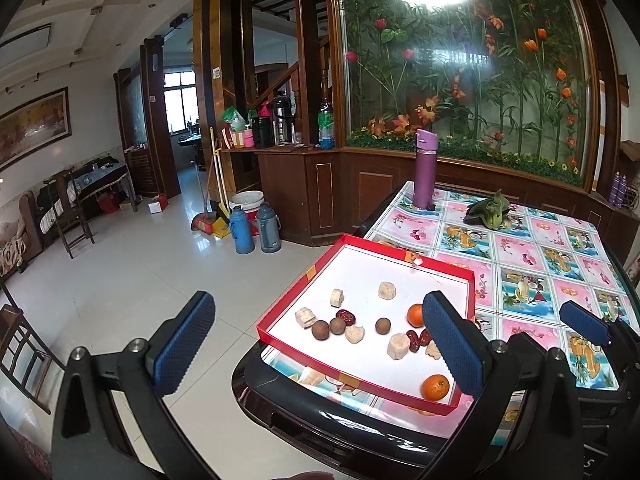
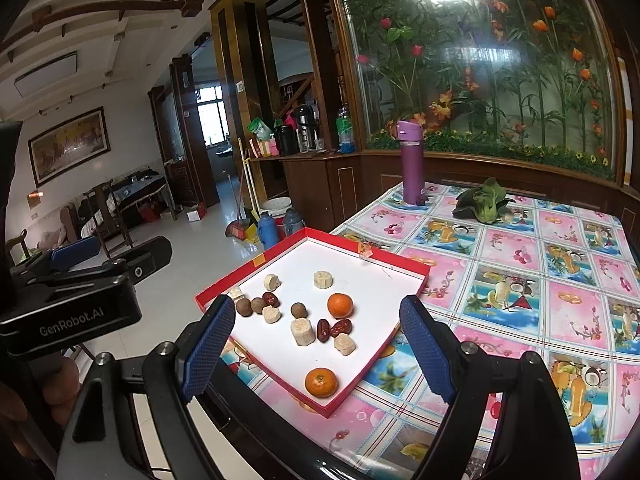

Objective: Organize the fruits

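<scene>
A red tray (image 1: 362,242) (image 2: 416,266) with a white floor sits on the table's near left corner. In it lie two tangerines (image 1: 435,387) (image 2: 321,382), several banana pieces (image 1: 387,291) (image 2: 323,279), brown longans (image 1: 383,325) (image 2: 298,310) and red dates (image 1: 345,315) (image 2: 340,327). My left gripper (image 1: 324,344) is open and empty, above the tray's near left edge. My right gripper (image 2: 318,344) is open and empty, hovering over the tray's near side. The right gripper's blue pads (image 1: 585,322) show at the right of the left wrist view. The left gripper (image 2: 76,254) shows at the left of the right wrist view.
The table (image 1: 540,252) (image 2: 520,264) has a fruit-print cloth. A purple bottle (image 1: 425,168) (image 2: 412,162) and a leafy green vegetable (image 1: 489,211) (image 2: 482,200) stand at the far side. Left of the table the tiled floor (image 1: 140,280) drops away, with thermos flasks (image 1: 256,230).
</scene>
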A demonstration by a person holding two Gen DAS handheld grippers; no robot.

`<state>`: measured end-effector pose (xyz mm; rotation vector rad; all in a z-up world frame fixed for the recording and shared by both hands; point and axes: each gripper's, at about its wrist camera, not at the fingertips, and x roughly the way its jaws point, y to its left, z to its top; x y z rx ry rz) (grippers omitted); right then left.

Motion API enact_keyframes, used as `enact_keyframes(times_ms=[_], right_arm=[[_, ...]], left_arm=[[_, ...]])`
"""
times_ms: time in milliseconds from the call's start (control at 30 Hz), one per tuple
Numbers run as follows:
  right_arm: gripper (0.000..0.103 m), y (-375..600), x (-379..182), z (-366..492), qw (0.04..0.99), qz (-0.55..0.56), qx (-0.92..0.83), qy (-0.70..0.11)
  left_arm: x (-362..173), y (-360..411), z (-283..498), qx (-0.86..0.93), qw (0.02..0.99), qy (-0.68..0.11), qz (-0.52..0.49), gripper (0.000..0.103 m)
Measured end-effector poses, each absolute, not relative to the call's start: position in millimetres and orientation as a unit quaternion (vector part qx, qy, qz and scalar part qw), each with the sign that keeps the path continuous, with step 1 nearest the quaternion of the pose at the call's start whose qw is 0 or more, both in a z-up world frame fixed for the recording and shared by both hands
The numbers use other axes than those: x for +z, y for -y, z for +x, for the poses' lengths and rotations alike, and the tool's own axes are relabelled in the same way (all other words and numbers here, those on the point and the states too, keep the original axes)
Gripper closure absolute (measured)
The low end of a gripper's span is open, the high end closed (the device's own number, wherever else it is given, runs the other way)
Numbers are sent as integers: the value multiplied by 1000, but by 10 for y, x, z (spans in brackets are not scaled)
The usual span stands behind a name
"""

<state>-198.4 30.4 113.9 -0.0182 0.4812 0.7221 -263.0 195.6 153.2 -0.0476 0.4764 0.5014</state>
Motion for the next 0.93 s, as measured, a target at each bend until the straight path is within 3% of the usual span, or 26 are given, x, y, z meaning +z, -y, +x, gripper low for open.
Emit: enact_keyframes(times_ms=[933], right_arm=[[19,-543,1092,-1852,907,-19,347,-238]], left_arm=[[1544,-2194,-2521,236,940,-244,-27,0]])
